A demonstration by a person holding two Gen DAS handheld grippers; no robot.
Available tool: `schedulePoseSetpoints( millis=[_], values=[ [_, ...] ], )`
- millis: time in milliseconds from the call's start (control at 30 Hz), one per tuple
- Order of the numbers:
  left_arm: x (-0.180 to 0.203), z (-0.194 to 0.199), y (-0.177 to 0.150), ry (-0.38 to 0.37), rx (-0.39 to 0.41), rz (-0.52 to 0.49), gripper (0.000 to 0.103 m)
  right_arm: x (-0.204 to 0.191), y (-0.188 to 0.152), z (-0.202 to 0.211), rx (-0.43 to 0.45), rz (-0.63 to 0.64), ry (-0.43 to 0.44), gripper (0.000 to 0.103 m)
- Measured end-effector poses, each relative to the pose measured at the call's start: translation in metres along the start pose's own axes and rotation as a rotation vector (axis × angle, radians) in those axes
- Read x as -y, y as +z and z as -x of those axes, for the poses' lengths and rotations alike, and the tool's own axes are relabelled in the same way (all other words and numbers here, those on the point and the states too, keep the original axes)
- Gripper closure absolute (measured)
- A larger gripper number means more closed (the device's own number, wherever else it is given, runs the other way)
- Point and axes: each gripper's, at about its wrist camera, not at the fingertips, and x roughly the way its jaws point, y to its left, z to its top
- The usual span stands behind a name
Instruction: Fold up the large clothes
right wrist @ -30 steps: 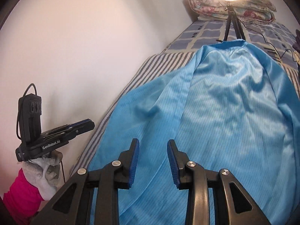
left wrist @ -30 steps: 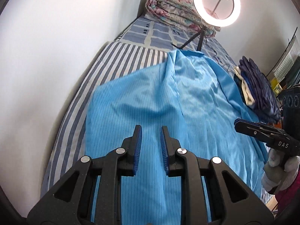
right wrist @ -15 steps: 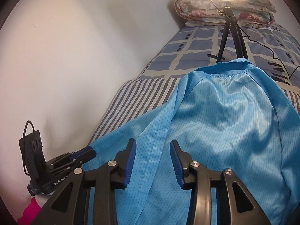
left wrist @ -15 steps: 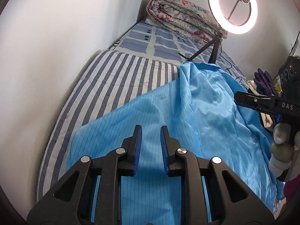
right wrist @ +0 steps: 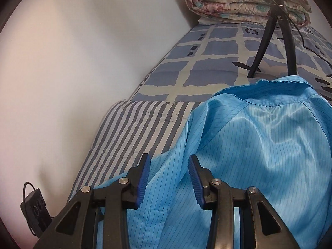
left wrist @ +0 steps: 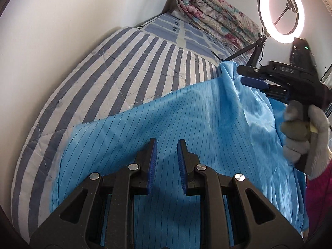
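A light blue pinstriped coat (left wrist: 197,124) lies spread on the striped bedcover (left wrist: 124,72), its collar (right wrist: 269,91) toward the head of the bed. One sleeve (left wrist: 93,145) stretches out toward the wall. My left gripper (left wrist: 167,143) hovers over that sleeve with a narrow gap between its blue pads and no cloth in it. My right gripper (right wrist: 169,157) hangs above the shoulder seam, open wider, with nothing between its fingers. In the left wrist view the right gripper (left wrist: 241,75), held by a gloved hand (left wrist: 305,137), is near the collar.
A white wall (left wrist: 62,41) runs along the bed's left side. A rolled floral quilt (right wrist: 244,4) lies at the head of the bed. A ring light (left wrist: 281,14) stands on a black tripod (right wrist: 267,31) just beyond the collar, with a cable trailing across the bed.
Both grippers have moved down and toward the wall side of the coat. The right one has advanced toward the collar and its jaws stand wider than a second ago.
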Motion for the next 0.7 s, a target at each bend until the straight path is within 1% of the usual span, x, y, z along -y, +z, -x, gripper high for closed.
schedulePoseSetpoints(
  millis=[100,200,333,400,433,500,533,567,633,700],
  values=[
    [0.000,-0.001,-0.001,0.001,0.007,-0.014,0.084,0.003,0.009,-0.017,-0.003,-0.004,-0.012,0.062],
    [-0.002,-0.001,-0.002,-0.011,0.011,-0.002,0.084,0.006,0.016,-0.027,0.005,-0.008,-0.030,0.062],
    [-0.001,0.000,-0.003,-0.001,0.016,-0.011,0.084,0.013,0.023,-0.037,0.009,-0.045,-0.026,0.062],
    [-0.002,0.000,-0.003,-0.001,0.017,-0.013,0.084,0.014,0.024,-0.034,0.026,-0.068,-0.020,0.063],
    [-0.003,0.000,-0.003,-0.005,0.016,-0.010,0.084,0.011,0.025,-0.030,0.043,-0.066,-0.001,0.063],
    [-0.003,0.000,-0.003,-0.009,0.015,-0.004,0.084,0.003,0.025,-0.024,0.063,-0.032,0.018,0.063],
    [-0.003,0.000,-0.003,-0.007,0.016,-0.005,0.084,0.000,0.026,-0.025,0.057,-0.017,0.025,0.063],
    [-0.002,0.000,-0.003,-0.005,0.017,-0.007,0.084,-0.002,0.026,-0.028,0.042,-0.006,0.015,0.063],
    [-0.002,0.000,-0.003,-0.001,0.018,-0.010,0.084,-0.004,0.026,-0.033,0.031,0.016,-0.050,0.063],
    [-0.001,0.000,-0.003,0.001,0.019,-0.012,0.084,0.001,0.026,-0.039,0.019,-0.002,-0.061,0.063]
  ],
)
